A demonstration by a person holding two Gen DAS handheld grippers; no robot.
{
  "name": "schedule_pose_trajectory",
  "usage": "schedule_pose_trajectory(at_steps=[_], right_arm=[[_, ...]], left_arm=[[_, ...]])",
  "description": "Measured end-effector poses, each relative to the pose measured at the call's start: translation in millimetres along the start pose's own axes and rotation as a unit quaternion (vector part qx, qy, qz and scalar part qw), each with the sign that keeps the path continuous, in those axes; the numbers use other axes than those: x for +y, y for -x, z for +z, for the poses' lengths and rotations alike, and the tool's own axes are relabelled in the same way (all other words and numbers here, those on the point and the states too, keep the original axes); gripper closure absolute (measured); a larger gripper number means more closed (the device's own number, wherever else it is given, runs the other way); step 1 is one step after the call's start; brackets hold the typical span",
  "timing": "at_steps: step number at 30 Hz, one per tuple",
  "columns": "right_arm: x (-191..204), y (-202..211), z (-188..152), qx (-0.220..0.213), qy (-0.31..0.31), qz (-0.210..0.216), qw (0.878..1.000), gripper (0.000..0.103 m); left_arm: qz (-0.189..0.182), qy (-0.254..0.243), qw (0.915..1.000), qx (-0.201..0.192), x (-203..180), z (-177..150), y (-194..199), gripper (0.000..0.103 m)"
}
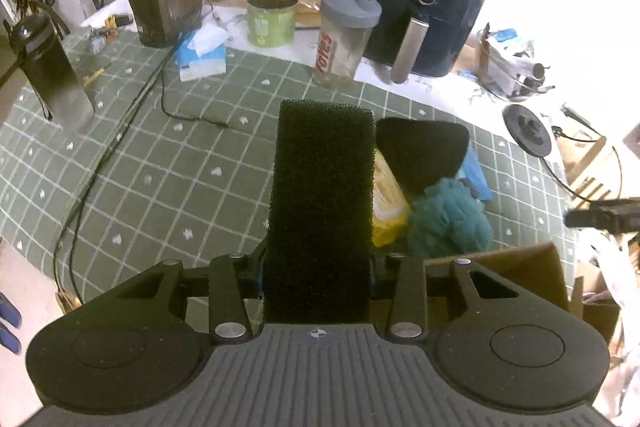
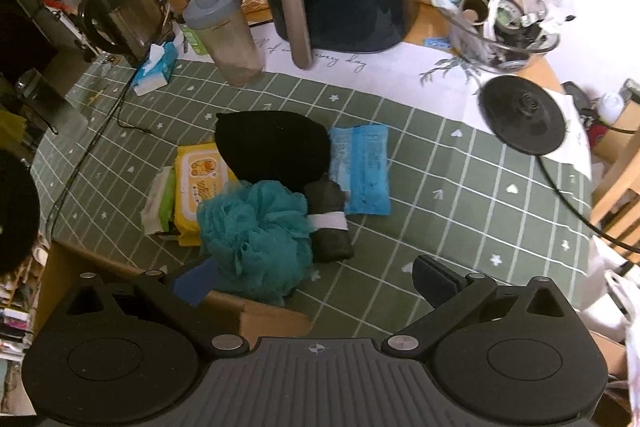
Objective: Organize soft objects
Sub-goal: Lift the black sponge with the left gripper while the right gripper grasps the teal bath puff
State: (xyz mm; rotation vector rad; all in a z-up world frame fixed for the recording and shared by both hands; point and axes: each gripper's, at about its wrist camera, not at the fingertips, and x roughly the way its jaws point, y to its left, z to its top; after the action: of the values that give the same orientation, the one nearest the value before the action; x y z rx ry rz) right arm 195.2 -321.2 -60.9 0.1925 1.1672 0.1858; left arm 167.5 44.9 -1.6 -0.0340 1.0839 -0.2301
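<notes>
Left hand-held gripper (image 1: 318, 267) clenched on black foam block (image 1: 322, 203); right hand-held gripper (image 2: 312, 279) released above teal pouf (image 2: 256, 235) at surface (image 2: 460, 187) near edge, bare cloth rightward

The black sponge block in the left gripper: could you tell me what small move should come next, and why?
Probably carry the black sponge block down and right toward the cardboard box and let go there. The left gripper is shut on it, held above the green tablecloth, while the box edge sits just beside the teal bath pouf. The right gripper is open and empty.
</notes>
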Motion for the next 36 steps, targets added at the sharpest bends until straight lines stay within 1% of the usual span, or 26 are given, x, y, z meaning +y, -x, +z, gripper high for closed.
schedule_pose_trajectory(at_steps=[3, 6, 9, 12, 16, 18, 23, 25, 26, 28, 30, 31, 33, 34, 36], right_arm=[[3.2, -10.7, 6.7, 0.006, 0.017, 0.015, 1.000, 0.000], [6.5, -25.0, 14.5, 0.014, 0.029, 0.041, 0.999, 0.000], [12.2, -42.4, 22.4, 0.027, 0.045, 0.068, 0.996, 0.000], [23.6, -63.5, 26.4, 0.045, 0.074, 0.089, 0.992, 0.000], [35.5, -94.0, 30.0, 0.083, 0.101, 0.099, 0.986, 0.002], [39.1, -107.9, 32.0, 0.101, 0.111, 0.096, 0.984, 0.009], [49.8, -135.9, 35.9, 0.136, 0.143, 0.098, 0.975, 0.013], [53.5, -143.0, 35.5, 0.145, 0.157, 0.098, 0.972, 0.018], [54.9, -145.1, 35.0, 0.148, 0.164, 0.095, 0.971, 0.023], [58.4, -150.0, 34.6, 0.149, 0.180, 0.083, 0.969, 0.027], [61.5, -152.2, 33.8, 0.149, 0.195, 0.082, 0.966, 0.039], [62.5, -151.3, 33.2, 0.144, 0.200, 0.081, 0.966, 0.043], [62.6, -150.1, 33.5, 0.138, 0.201, 0.083, 0.966, 0.065], [62.2, -148.0, 33.6, 0.133, 0.200, 0.083, 0.967, 0.067], [63.2, -144.1, 34.2, 0.120, 0.204, 0.077, 0.969, 0.076]], left_arm=[[-0.010, 0.002, 0.9999, 0.006, -3.5, -8.3, 5.0, 0.062], [-0.021, 0.002, 0.9997, 0.011, -8.4, -15.7, 9.5, 0.062], [-0.035, 0.004, 0.9993, 0.012, -11.8, -21.5, 13.6, 0.062], [-0.041, 0.010, 0.9990, 0.014, -13.4, -28.3, 15.6, 0.062], [-0.045, 0.018, 0.9986, 0.018, -14.7, -35.9, 16.8, 0.062], [-0.046, 0.022, 0.9985, 0.018, -15.2, -39.1, 18.0, 0.062], [-0.046, 0.033, 0.9982, 0.020, -14.6, -45.4, 20.2, 0.062], [-0.046, 0.038, 0.9980, 0.021, -13.7, -47.4, 20.7, 0.062], [-0.046, 0.041, 0.9979, 0.022, -13.2, -48.4, 21.0, 0.062], [-0.045, 0.045, 0.9978, 0.021, -12.8, -49.4, 21.9, 0.062], [-0.044, 0.047, 0.9977, 0.021, -13.1, -50.2, 22.4, 0.062], [-0.044, 0.048, 0.9976, 0.021, -13.5, -50.8, 22.6, 0.062], [-0.044, 0.050, 0.9975, 0.022, -13.5, -51.5, 22.8, 0.062], [-0.044, 0.051, 0.9974, 0.022, -13.6, -51.8, 23.1, 0.062], [-0.045, 0.052, 0.9974, 0.021, -13.1, -52.5, 24.0, 0.062]])
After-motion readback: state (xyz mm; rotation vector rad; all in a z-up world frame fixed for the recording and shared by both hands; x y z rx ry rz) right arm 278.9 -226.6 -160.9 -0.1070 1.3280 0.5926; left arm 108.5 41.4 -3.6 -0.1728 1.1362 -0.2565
